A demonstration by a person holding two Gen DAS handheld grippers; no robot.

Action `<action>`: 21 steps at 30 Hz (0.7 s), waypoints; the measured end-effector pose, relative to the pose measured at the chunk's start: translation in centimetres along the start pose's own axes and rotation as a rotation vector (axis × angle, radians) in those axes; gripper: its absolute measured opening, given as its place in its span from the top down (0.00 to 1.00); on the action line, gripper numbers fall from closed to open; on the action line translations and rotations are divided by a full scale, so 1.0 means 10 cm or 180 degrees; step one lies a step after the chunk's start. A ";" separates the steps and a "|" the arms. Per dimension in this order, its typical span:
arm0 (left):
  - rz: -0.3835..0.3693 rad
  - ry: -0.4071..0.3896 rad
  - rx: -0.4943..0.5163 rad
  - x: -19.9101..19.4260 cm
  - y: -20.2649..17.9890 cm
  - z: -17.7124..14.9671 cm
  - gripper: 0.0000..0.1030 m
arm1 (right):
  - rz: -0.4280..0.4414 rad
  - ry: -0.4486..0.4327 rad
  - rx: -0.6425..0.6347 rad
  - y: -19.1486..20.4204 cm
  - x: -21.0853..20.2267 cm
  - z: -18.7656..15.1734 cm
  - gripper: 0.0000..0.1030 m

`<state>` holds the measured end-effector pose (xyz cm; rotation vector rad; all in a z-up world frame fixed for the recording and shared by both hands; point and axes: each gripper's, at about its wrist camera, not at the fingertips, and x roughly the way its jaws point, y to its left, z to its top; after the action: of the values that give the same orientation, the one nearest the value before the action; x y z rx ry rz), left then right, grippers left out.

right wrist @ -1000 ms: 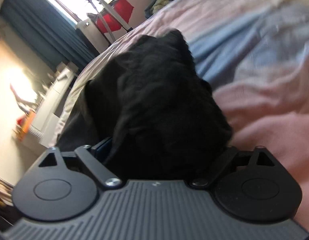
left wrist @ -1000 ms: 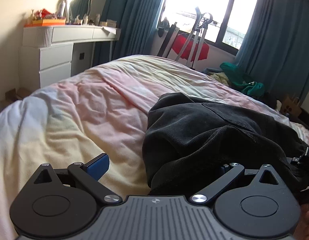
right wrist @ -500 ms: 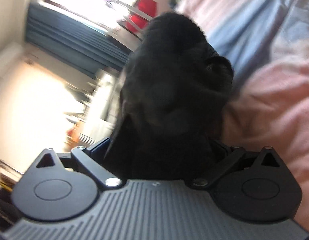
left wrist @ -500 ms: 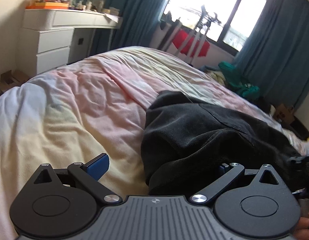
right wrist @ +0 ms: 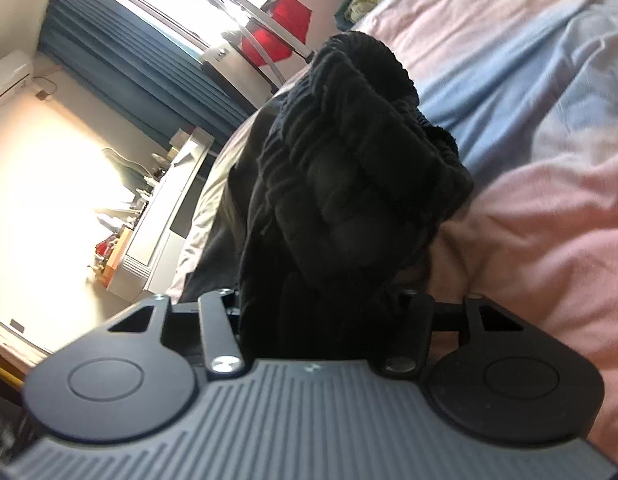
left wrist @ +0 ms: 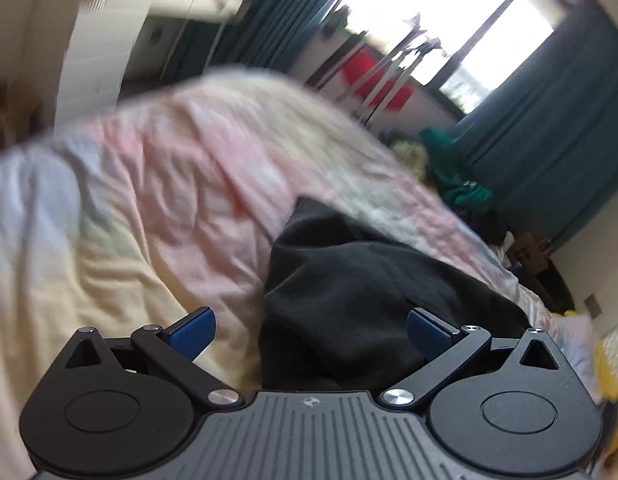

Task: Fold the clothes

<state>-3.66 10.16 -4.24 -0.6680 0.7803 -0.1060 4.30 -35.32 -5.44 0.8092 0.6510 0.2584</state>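
A black garment lies on the bed's pastel quilt. In the left wrist view my left gripper is open, its blue pads spread wide; the garment's near edge lies between them, ungripped. In the right wrist view my right gripper is shut on a bunched fold of the same black garment, which rises in a thick heap in front of the fingers and hides the pads. The quilt lies to its right.
A white dresser stands at the left wall. A window with teal curtains is behind the bed, with a red-seated frame and a green clothes pile below it. A cardboard box sits at the right.
My left gripper's right pad, earlier hidden under the garment, now shows clear of it, and the left view swung and blurred. My right gripper closed tighter on the bunched cloth.
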 end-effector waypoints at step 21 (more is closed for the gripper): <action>-0.1125 0.0725 -0.0950 0.98 0.57 0.14 0.00 | 0.0055 -0.0224 0.0068 0.18 0.06 0.12 0.47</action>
<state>3.47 12.17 -12.90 -1.0883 0.8990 -0.3985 5.55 -34.54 -3.71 0.8410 0.5819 0.2381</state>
